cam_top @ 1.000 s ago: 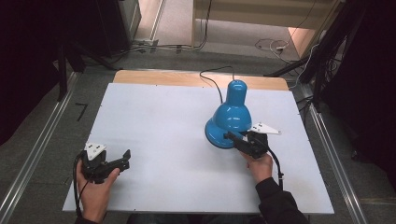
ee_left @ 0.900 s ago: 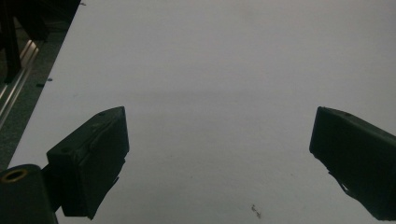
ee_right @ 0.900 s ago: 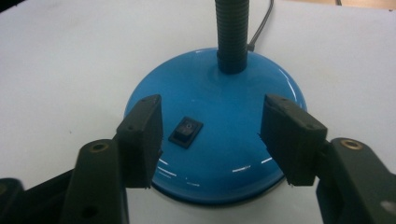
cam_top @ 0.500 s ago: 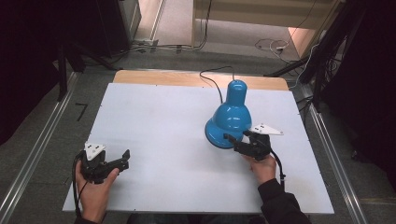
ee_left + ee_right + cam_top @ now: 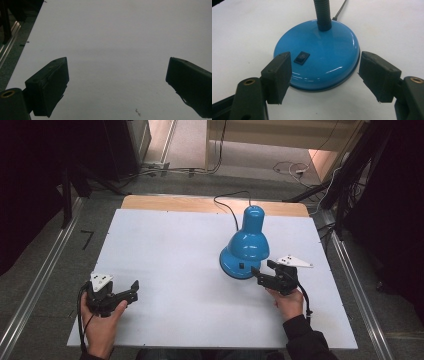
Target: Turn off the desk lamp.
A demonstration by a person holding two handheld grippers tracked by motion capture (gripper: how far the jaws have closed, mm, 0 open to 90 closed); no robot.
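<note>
right gripper (image 5: 262,272) spread, low beside the blue lamp (image 5: 245,245) base — left gripper (image 5: 131,289) spread over bare table (image 5: 170,250).

Place: a lab or test room
Signs: white counter (image 5: 165,250) on metal rails (image 5: 32,295), loose cables (image 5: 292,169) on grey floor (image 5: 185,147), dark stands (image 5: 67,185) around

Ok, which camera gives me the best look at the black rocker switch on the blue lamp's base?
The right gripper view: the switch sits close and sharp on the lamp base, between the open hand-held gripper's jaws. In the high view it is just a tiny dark spot. The left gripper view looks at bare table.
</note>
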